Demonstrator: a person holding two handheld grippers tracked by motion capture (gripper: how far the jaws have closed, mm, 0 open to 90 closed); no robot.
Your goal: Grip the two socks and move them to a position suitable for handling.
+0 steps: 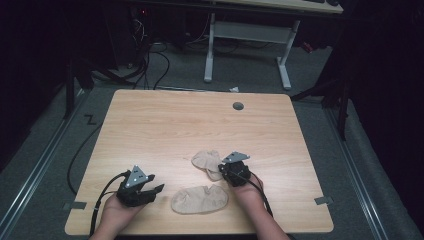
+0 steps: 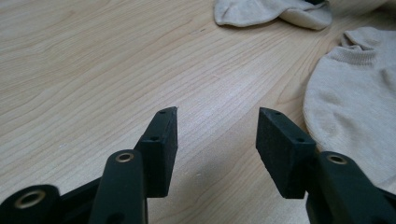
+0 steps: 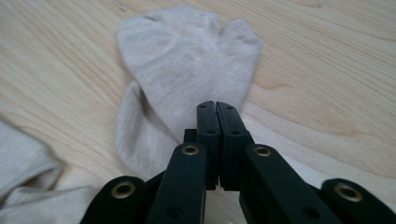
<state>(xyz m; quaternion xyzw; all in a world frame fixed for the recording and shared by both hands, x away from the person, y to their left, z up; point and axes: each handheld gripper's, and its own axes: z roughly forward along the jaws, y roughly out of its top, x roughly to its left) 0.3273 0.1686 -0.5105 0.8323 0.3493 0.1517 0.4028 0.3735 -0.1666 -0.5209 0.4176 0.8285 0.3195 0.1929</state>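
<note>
Hovering low over the wooden surface (image 1: 165, 125), the right gripper (image 1: 231, 169) sits right at the edge of the upper beige sock (image 1: 206, 161), just right of centre in the high view. In the right gripper view its two black jaws are pressed flat together, clenched, with the sock (image 3: 187, 60) spread out beyond and beneath the tips; whether a pinch of fabric is caught between the pads I cannot tell, as no cloth shows in the seam between them. That sock lies a little crumpled, its lower part folded toward the bottom left of that view.

Over at the lower left of the high view, the left gripper (image 1: 150, 192) rests in the person's hand near the front edge of the surface, jaws spread apart. The left gripper view confirms it: released, bare wood between the pads (image 2: 161, 144), nothing held.

The second sock (image 1: 199, 200) lies flat at the lower centre of the high view, between the two grippers, apart from the first one. In the left gripper view it (image 2: 355, 98) fills the right side, just beside the right-hand jaw but not touching it.
</note>
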